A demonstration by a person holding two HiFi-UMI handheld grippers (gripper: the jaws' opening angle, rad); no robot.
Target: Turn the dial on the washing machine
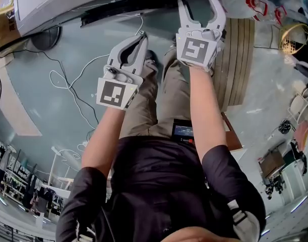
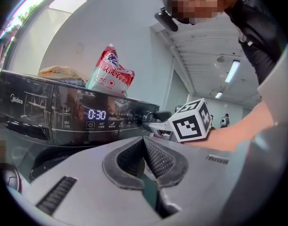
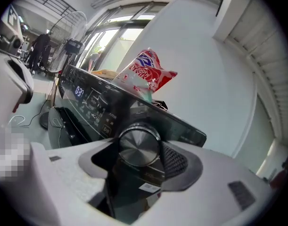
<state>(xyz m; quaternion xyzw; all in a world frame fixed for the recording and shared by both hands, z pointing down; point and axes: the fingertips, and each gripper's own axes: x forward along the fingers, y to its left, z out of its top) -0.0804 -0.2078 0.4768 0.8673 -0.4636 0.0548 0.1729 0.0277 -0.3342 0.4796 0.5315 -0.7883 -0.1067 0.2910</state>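
Right gripper [image 3: 137, 150] clamps the dial [image 3: 139, 141], dead ahead between its jaws on the washer panel [image 3: 87, 97]. The dial axis looks in line with the gripper, so turning should be pure wrist roll. Left gripper [image 2: 144, 155] is closed, empty, further from the panel.

On the washing machine [image 2: 63, 107] I read the brand Midea [image 2: 16, 99] at the panel's left end. The lit display [image 2: 96, 114] shows 0:30, with a UV mark [image 2: 67, 122] just left of it. The red bag [image 2: 111, 76] carries print I cannot make out.
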